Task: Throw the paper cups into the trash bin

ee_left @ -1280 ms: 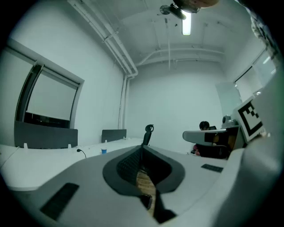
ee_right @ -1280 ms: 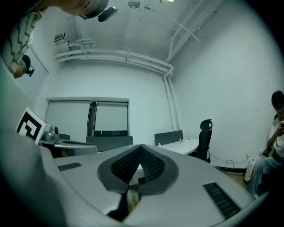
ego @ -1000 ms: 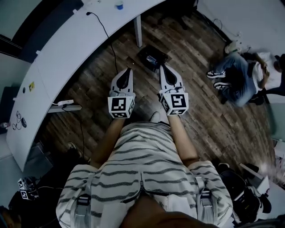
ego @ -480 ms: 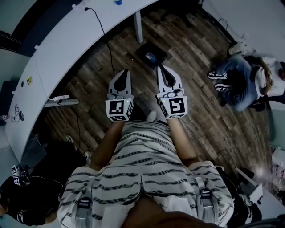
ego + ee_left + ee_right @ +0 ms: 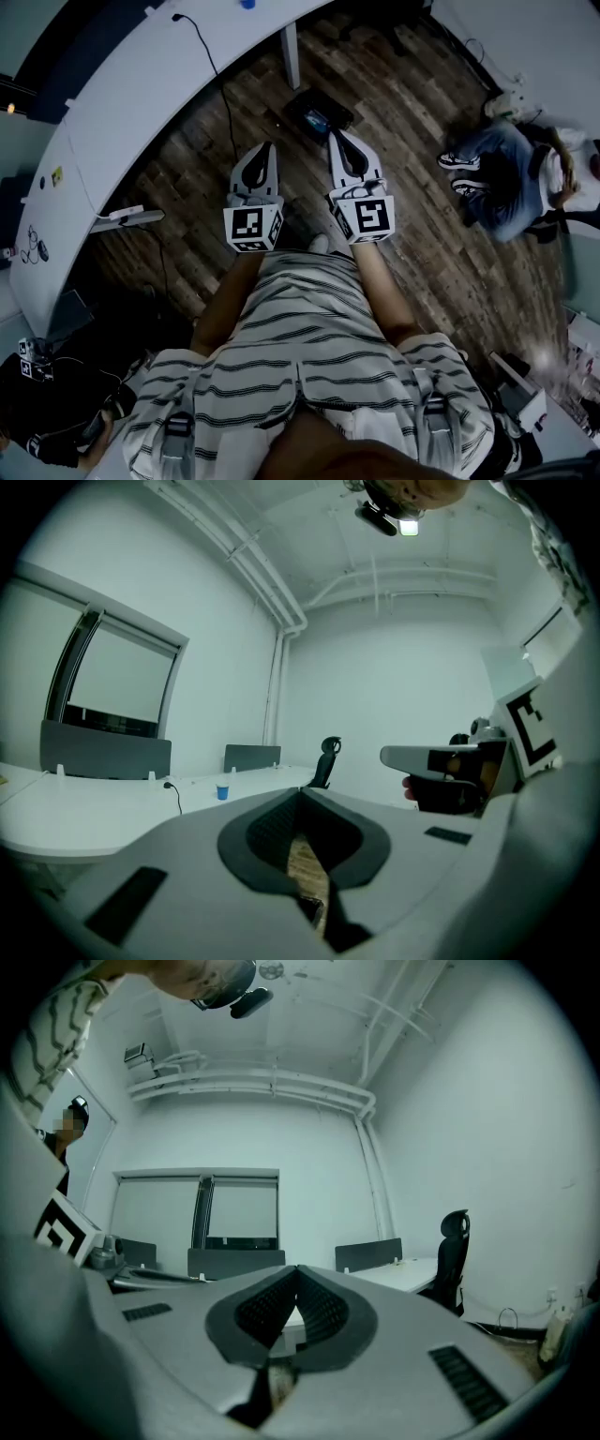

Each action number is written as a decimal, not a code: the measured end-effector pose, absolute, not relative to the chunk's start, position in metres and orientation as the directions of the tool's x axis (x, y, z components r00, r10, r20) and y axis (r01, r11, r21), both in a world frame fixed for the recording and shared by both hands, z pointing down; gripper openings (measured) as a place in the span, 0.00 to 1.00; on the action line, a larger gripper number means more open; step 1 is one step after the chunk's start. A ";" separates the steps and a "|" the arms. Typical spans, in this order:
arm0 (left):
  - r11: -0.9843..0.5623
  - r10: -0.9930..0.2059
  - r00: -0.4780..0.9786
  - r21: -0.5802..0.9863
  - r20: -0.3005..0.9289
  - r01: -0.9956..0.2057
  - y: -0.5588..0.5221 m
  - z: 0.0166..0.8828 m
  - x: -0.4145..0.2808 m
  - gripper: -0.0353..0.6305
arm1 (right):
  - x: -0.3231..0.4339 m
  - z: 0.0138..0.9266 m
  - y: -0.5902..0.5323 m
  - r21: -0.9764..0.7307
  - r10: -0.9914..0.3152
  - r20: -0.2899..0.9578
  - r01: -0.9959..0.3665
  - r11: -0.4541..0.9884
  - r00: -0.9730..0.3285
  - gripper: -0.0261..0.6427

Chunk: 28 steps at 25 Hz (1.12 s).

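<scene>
Left gripper (image 5: 269, 147) onward; paper cup (image 5: 222, 790) upright

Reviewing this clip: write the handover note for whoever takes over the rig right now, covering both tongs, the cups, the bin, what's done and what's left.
Left tongs: shut, nothing between them, held level over the wooden floor.
Right tongs: shut, empty, alongside the left.
Things: one small blue cup stands upright on the white desk ahead. No other cup and no trash bin can be made out.
Done: nothing picked up; no cup shows as binned.
Left: go to the desk, take the cup, find the bin, drop it in.
</scene>
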State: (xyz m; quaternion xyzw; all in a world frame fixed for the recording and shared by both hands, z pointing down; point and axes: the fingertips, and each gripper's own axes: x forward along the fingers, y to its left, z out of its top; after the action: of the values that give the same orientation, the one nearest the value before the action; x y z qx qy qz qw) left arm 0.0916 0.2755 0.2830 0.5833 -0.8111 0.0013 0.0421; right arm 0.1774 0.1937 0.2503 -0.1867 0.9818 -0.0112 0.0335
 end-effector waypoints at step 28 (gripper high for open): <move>0.079 -0.989 -0.071 0.054 0.127 -0.995 0.082 0.277 -0.204 0.09 | -0.110 0.239 0.038 -0.033 -0.541 0.002 -0.541 0.841 -0.841 0.05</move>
State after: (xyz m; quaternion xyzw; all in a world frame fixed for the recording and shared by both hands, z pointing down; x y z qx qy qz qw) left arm -0.2045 0.0825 0.2769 0.6783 -0.7315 0.0234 0.0652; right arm -0.1096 0.0376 0.2393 -0.2819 0.9593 -0.0160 0.0039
